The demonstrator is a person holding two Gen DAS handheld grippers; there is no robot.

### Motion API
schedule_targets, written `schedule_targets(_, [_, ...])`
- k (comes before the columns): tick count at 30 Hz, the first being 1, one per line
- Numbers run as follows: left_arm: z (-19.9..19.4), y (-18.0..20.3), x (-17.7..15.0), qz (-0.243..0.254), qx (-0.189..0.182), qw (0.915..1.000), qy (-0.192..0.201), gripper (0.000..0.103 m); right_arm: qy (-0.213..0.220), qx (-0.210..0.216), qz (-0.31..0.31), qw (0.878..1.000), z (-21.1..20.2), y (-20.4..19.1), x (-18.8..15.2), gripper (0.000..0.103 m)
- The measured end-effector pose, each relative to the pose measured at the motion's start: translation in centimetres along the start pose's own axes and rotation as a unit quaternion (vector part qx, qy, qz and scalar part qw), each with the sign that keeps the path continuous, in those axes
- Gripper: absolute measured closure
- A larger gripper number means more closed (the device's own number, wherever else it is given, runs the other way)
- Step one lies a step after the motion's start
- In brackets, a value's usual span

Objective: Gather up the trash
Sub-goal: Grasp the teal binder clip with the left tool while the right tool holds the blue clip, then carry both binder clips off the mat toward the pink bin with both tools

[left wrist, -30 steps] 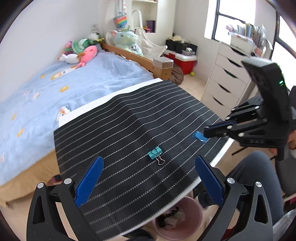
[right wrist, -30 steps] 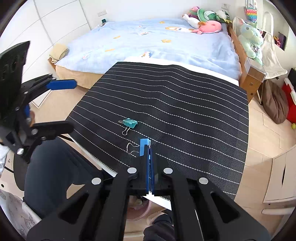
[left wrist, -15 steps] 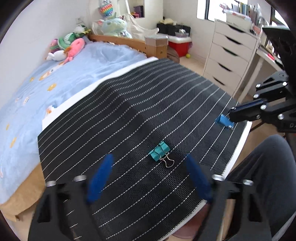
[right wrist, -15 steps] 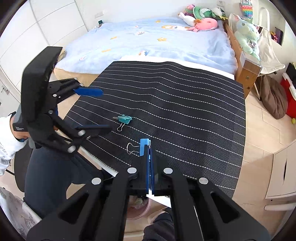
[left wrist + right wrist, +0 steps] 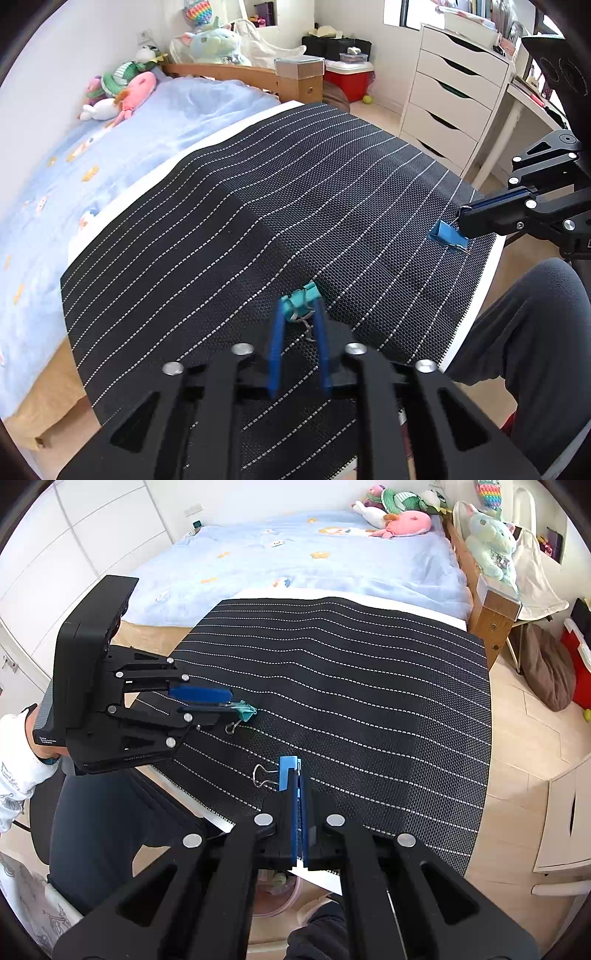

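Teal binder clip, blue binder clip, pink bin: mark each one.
teal binder clip (image 5: 300,300), left wrist view, on its teal body.
blue binder clip (image 5: 287,772), right wrist view, on its blue body.
pink bin (image 5: 275,893), right wrist view, on its rim.

Left wrist view: cam sits behind your left tongs (image 5: 299,314), low and close over the counter (image 5: 229,236), facing across it toward the bed (image 5: 122,147) and drawers (image 5: 450,96). Right wrist view: cam behind your right tongs (image 5: 297,771), somewhat higher, facing across the counter (image 5: 369,686) to the bed (image 5: 295,554) and wardrobe wall. Shared: striped counter mat, both binder clips, bed, plush toys; each cam also catches the other tongs from the side.
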State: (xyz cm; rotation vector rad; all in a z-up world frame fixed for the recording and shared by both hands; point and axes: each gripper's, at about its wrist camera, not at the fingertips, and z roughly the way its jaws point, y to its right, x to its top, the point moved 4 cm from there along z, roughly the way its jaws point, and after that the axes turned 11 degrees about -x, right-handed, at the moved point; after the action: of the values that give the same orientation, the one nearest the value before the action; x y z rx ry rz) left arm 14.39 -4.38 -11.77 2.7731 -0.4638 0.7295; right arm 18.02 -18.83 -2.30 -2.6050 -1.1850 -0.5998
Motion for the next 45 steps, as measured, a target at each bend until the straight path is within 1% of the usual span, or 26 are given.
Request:
schedule_targets(2, [0.0, 0.1, 0.0, -0.001, -0.001, 1.0000, 0.001, 0.093, 0.000, 0.000, 0.000, 1.000, 0.0, 0.0, 0.0, 0.102])
schedule_targets(5, [-0.2, 0.0, 0.0, -0.005, 0.000, 1.0000, 0.004, 0.102, 0.000, 0.001, -0.001, 1.000, 0.0, -0.1, 0.0, 0.102])
schedule_targets(11, [-0.8, 0.0, -0.1, -0.017, 0.003, 0.9998, 0.009, 0.102, 0.002, 0.002, -0.003, 1.000, 0.1, -0.3, 0.2, 0.102])
schedule_targets(15, [-1.8, 0.1, -0.3, -0.025, 0.003, 0.9996, 0.014, 0.102, 0.008, 0.003, -0.006, 1.000, -0.5, -0.8, 0.4, 0.102])
schedule_targets(20, [-3.9, 0.5, -0.6, -0.044, 0.002, 0.9987, 0.024, 0.102, 0.020, 0.002, -0.013, 1.000, -1.9, -1.5, 0.4, 0.102])
schedule_targets(26, [-6.8, 2.4, -1.6, -0.046, -0.005, 0.9981, 0.042, 0.102, 0.036, 0.002, -0.024, 0.999, -4.2, -2.7, -0.1, 0.102])
schedule_targets(36, [-10.5, 6.4, -4.0, -0.031, -0.016, 0.9970, 0.069, 0.102, 0.065, 0.004, -0.050, 0.997, -8.2, -5.9, -2.1, 0.102])
schedule_targets(40, [-11.1, 7.3, -5.1, -0.035, -0.020, 0.9964, 0.075, 0.102, 0.065, 0.013, -0.056, 0.996, -9.2, -7.1, -3.5, 0.102])
schedule_targets(45, [-11.5, 8.1, -7.0, -0.048, -0.025, 0.9957, 0.075, 0.102, 0.051, 0.027, -0.064, 0.996, -9.3, -8.6, -5.8, 0.102])
